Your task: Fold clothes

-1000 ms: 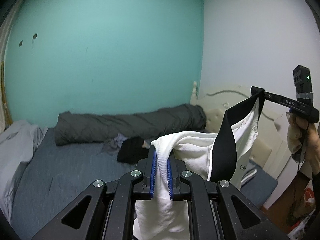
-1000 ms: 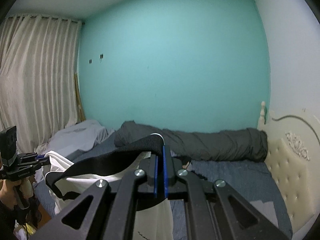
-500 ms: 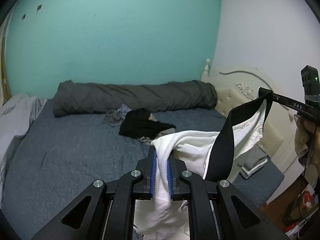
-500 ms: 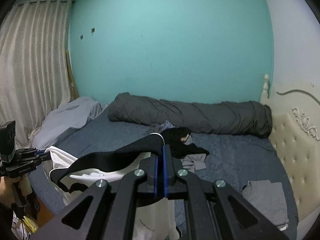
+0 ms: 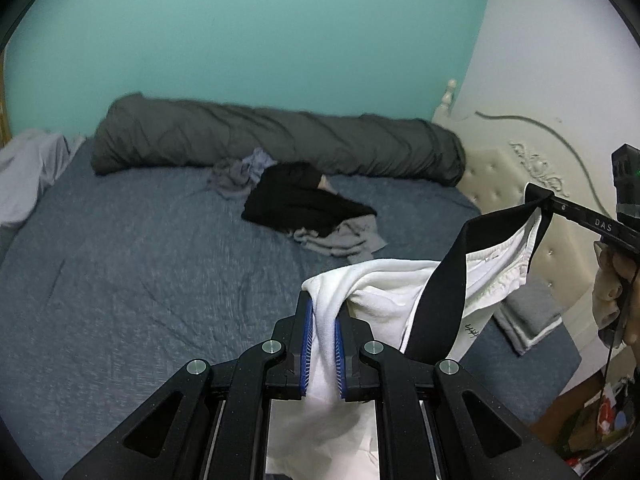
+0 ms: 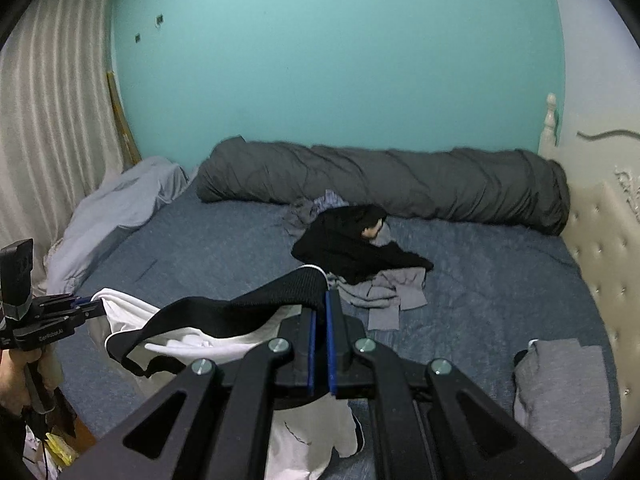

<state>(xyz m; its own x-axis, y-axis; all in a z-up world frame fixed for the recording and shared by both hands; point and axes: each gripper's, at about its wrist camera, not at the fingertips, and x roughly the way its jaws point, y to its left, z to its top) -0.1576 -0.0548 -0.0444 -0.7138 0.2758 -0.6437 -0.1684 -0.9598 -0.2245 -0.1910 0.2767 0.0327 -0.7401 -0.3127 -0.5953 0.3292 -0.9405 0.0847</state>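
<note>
1. White cloth with a broad black band, the garment (image 5: 384,292) hangs in the air between the two tools, above the near edge of the bed (image 5: 132,264), not lying on it.
2. Left gripper (image 5: 321,344) has its blue pads pressed on a bunch of the white fabric; the rest of that side droops below the jaws, out of view.
3. Right gripper (image 6: 320,344) is pinched tight on the black band (image 6: 248,304), and the band runs from it in a slack curve back toward the left gripper.
4. Held at two points and apart like this, the garment opens out under its own weight, which I judge is meant to find its shape before it goes down flat for folding. It sags in the middle, so it is not pulled taut.
5. Room on the bed: the near-left stretch of blue sheet is bare and wide, the likely spot for laying it out.
6. Toward the middle of the bed sits a loose heap, black clothing (image 5: 296,204) over crumpled grey pieces (image 5: 340,240), just in front of the rolled dark duvet (image 5: 280,136) along the far edge.
7. At the bed's right side, beside the padded headboard (image 6: 600,248), a folded grey stack (image 6: 560,388) takes up the corner; keep the hanging hem away from it.
8. Pale bedding (image 6: 116,208) is bunched at the bed's left far corner, clear of the open patch.
</note>
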